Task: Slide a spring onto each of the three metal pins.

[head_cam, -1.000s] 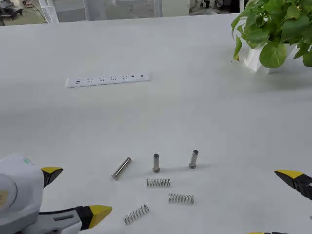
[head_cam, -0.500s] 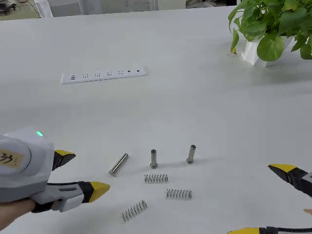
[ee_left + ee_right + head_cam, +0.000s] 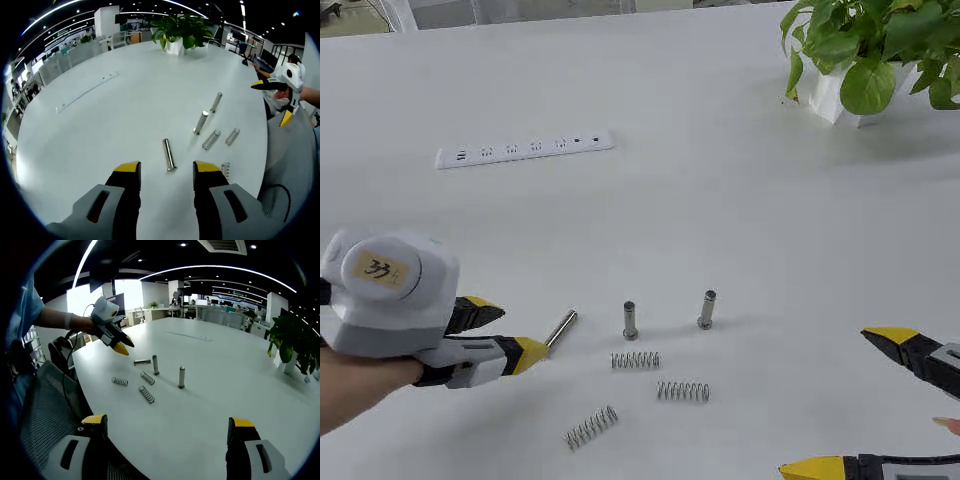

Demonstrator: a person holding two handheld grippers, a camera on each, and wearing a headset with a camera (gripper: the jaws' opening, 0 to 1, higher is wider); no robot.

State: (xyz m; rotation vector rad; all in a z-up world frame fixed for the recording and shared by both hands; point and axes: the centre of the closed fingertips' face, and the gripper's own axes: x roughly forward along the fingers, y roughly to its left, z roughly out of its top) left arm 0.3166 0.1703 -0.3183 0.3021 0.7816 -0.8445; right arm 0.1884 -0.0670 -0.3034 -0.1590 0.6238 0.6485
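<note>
Three light, squashy springs (image 3: 635, 360) lie on the table (image 3: 720, 200) beside the pins (image 3: 630, 320), one toppled near the wide-open left tool (image 3: 518, 331); right tool (image 3: 830, 400) equally wide. Grip gently mid-coil, likely.

Bits you can't really make out

The right gripper (image 3: 826, 401) runs off the head view's right and bottom edges, so you just get yellow tips and a bit of jaw. The lying pin (image 3: 562, 326) has its lower end tucked behind the left gripper (image 3: 521, 330), and the plant (image 3: 865, 40) is cropped at the top corner.
</note>
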